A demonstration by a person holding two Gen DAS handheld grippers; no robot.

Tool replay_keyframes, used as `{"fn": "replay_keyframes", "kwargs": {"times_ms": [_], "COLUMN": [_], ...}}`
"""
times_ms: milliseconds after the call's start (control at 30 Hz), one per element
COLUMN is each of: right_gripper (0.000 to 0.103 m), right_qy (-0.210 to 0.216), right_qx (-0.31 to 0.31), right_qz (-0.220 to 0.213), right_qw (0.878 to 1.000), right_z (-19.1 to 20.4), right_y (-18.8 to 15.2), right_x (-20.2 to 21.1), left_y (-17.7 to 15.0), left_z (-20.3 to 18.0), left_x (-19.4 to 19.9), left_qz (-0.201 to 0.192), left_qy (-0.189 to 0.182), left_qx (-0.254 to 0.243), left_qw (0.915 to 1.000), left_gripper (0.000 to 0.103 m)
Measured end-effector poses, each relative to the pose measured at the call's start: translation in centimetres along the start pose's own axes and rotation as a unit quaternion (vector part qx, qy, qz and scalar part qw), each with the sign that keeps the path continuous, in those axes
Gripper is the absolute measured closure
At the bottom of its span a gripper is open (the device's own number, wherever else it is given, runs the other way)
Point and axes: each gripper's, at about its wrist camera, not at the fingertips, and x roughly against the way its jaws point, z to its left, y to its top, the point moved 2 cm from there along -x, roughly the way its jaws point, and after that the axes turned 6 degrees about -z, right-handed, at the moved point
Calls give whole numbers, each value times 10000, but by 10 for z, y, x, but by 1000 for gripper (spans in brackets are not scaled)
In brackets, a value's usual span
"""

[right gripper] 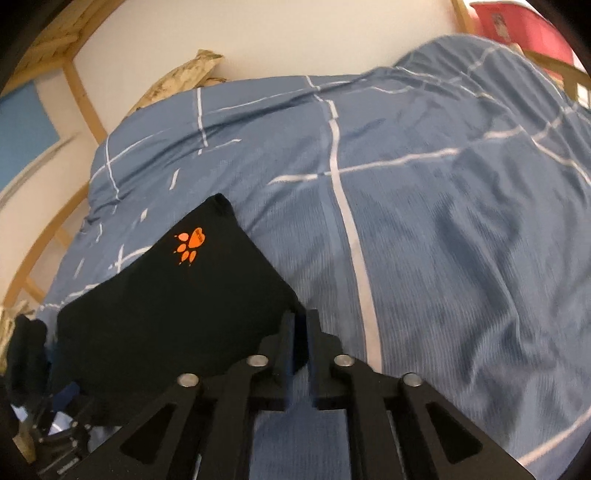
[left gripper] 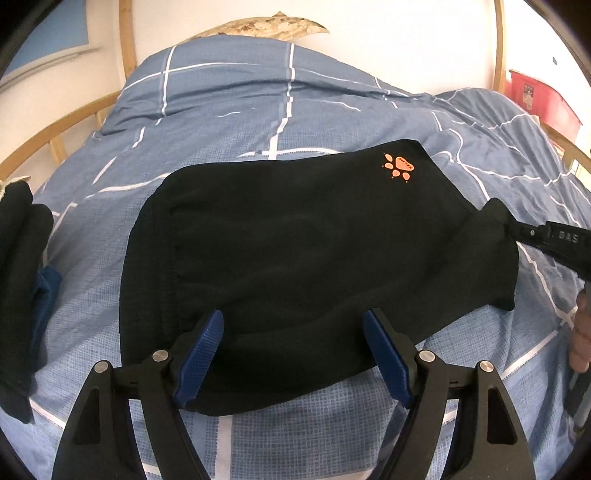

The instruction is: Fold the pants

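Black pants with an orange paw print lie folded into a compact rectangle on the blue checked duvet. My left gripper is open, its blue pads over the near edge of the pants, holding nothing. My right gripper is shut on the right corner of the pants; in the left wrist view it shows at the right, pinching that corner. The paw print also shows in the right wrist view.
A pile of dark folded clothes lies at the left edge of the bed. A wooden bed frame runs around the mattress. A red box stands at the far right. A patterned pillow lies by the wall.
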Motion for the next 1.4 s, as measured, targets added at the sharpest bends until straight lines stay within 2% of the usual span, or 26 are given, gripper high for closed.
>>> {"fn": "replay_keyframes", "kwargs": {"times_ms": [67,333,367,433,467,500,567,633,733,900,967,1133,1167,1300,1400], "right_gripper": [50,49,50,63,79,89,92,93,94,95,95,95,94,66,64], "right_qy": [-15,453,480,504,553,613,613,561,348,-127,-294,-619,-737,-1090,-1132], "right_qx": [-258,-1130,-1188,-1243,-1257,-1262,-1284,-1314,-1160,-1181,-1169,-1548,-1622,-1578,-1455], "right_qz": [-17,180,176,204,259,307,322,143,-220,-531,-524,-79,-94,-324,-626], "right_qw": [9997,9924,9916,9908,9902,9896,9893,9896,9924,9915,9913,9860,9840,9809,9809], "right_z": [-5,-13,-13,-12,-12,-11,-10,-12,-9,-10,-16,-38,-41,-37,-25], "right_y": [-6,-10,-10,-10,-11,-12,-14,-13,-12,-17,-20,-34,-36,-36,-37], "right_x": [4,-14,-16,-19,-21,-23,-23,-12,18,55,57,41,40,56,80], "left_y": [0,1,1,1,1,0,0,0,0,-2,-3,-5,-5,-6,-7], "left_z": [0,-5,-5,-6,-6,-6,-7,-7,-6,-10,-14,-20,-20,-13,-2], "left_x": [1,8,9,8,8,8,8,10,11,16,18,24,25,30,40], "left_qz": [-3,-165,-176,-154,-141,-137,-133,-152,-153,-158,-162,-122,-125,-65,-54], "left_qy": [-18,85,97,101,103,99,98,92,45,-55,-93,-130,-109,-97,-169], "left_qx": [7,-220,-224,-228,-224,-231,-251,-241,-216,-298,-428,-594,-591,-467,-172], "left_qw": [10000,9996,9995,9996,9996,9996,9995,9996,9996,9994,9989,9981,9981,9988,9997], "left_gripper": [25,25,25,25,25,25,25,25,25,25,25,25,25,25,25]}}
